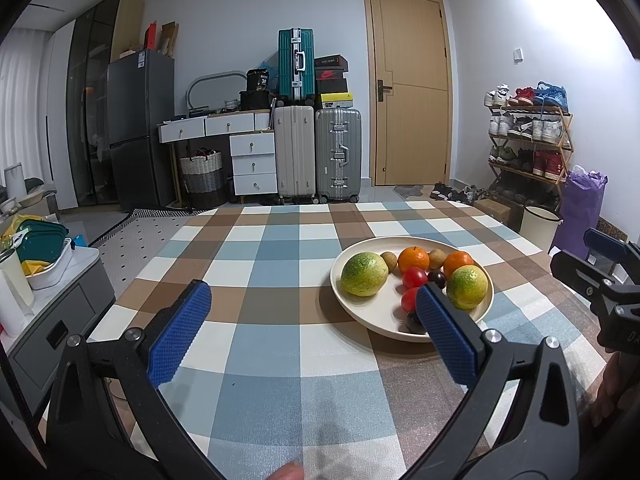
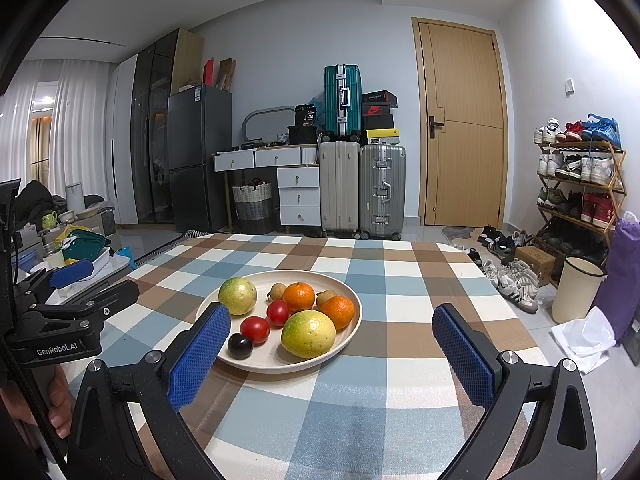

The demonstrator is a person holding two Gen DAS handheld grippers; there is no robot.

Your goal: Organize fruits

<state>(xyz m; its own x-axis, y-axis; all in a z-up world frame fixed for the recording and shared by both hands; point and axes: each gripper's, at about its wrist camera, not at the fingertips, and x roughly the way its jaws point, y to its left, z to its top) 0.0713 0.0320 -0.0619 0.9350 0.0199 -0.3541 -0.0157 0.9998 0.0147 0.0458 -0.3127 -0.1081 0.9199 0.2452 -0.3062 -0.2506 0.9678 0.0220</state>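
A cream plate (image 1: 360, 312) (image 2: 352, 300) sits on a checked tablecloth and holds fruit: two green-yellow citrus (image 1: 364, 274) (image 2: 308, 334), two oranges (image 1: 413, 259) (image 2: 299, 296), two red tomatoes (image 1: 414, 277) (image 2: 255, 330), dark plums (image 2: 240, 346), and small brown fruits (image 2: 277, 291). My left gripper (image 1: 314, 308) is open and empty, just left of and nearer than the plate; its right finger overlaps the plate's near rim. My right gripper (image 2: 330, 330) is open and empty, its left finger in front of the plate's near-left rim.
The checked table (image 1: 260, 264) (image 2: 400, 280) ends at a far edge. Beyond it are suitcases (image 1: 316, 152), a wooden door (image 2: 460, 128), a shoe rack (image 2: 580, 184) and a bin (image 2: 576, 288) to the right, and a cluttered cabinet (image 1: 48, 264) to the left.
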